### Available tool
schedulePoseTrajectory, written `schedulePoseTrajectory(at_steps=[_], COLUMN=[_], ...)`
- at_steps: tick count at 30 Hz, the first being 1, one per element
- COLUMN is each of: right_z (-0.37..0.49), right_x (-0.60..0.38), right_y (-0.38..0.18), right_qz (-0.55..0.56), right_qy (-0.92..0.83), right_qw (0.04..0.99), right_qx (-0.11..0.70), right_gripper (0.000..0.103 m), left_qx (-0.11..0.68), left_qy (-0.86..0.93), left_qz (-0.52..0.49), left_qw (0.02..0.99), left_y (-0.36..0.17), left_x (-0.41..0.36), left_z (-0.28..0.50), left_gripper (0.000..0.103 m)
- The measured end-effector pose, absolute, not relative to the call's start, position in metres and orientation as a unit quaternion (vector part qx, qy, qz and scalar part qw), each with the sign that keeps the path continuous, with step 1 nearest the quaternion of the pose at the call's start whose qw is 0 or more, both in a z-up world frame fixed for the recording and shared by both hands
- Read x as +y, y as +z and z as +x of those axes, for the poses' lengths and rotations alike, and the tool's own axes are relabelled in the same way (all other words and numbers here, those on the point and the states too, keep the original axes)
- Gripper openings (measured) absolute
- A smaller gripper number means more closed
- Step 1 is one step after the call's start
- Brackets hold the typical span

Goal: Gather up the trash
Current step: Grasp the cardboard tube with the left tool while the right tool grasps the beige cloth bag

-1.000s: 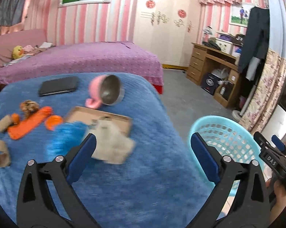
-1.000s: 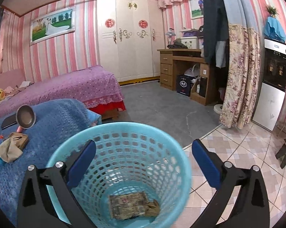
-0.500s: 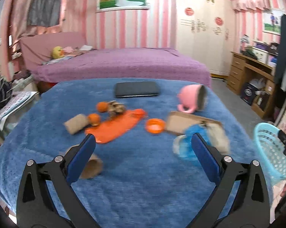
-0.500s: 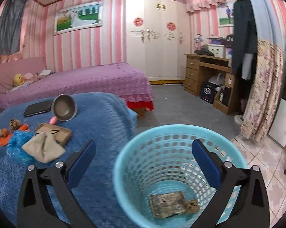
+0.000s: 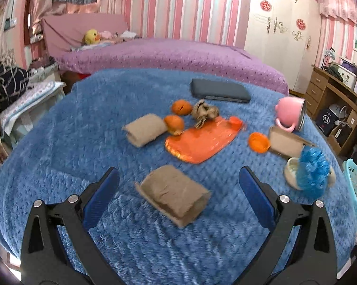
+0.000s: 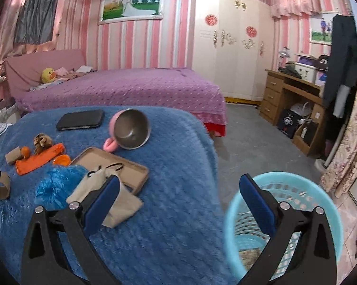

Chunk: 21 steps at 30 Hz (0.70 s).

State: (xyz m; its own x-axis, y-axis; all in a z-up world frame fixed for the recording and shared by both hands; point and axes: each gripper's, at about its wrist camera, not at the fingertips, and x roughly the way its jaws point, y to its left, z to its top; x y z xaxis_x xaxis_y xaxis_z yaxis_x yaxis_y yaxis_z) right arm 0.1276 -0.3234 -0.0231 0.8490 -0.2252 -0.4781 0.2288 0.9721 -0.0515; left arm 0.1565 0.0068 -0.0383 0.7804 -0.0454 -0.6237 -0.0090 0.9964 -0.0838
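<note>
Blue-padded fingers [image 5: 178, 190] spread, empty.

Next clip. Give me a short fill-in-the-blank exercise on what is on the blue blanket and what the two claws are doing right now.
1. Both the left claw and the right claw are ____ and hold nothing.
2. The pink mug lies on its ____.
3. The cardboard tube lies between the fingers of the ____ claw.
4. The basket beside the blanket is light ____.

Missing words: open; side; left; blue
</note>
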Motion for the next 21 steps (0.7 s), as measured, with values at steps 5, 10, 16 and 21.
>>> schedulePoseTrajectory(at_steps=[5, 10, 16, 21], right_z=[0.132, 0.125, 0.130, 0.132], right_x=[-0.313, -0.310, -0.304, -0.299], right_y=[-0.044, -0.051, -0.053, -0.052], right_qz=[-0.009, -0.017, -0.032, -0.033], right_qy=[-0.101, -0.086, -0.073, -0.057], right_qw=[0.954, 0.952, 0.949, 0.948], right_qx=[0.281, 0.294, 0.307, 0.311], right_gripper=[0.098, 0.098, 0.098, 0.098], left_qx=[0.355, 0.383, 0.384, 0.384], left_qy=[-0.016, -0.031, -0.037, -0.028], left_qz=[-0.023, -0.033, -0.006, -0.020], left_qw=[0.934, 0.923, 0.922, 0.923], left_y=[-0.055, -0.066, -0.069, -0.068], left_x=[0.012, 0.009, -0.002, 0.006], left_z=[0.165, 0.177, 0.177, 0.174], left_gripper=[0.097, 0.097, 0.084, 0.084])
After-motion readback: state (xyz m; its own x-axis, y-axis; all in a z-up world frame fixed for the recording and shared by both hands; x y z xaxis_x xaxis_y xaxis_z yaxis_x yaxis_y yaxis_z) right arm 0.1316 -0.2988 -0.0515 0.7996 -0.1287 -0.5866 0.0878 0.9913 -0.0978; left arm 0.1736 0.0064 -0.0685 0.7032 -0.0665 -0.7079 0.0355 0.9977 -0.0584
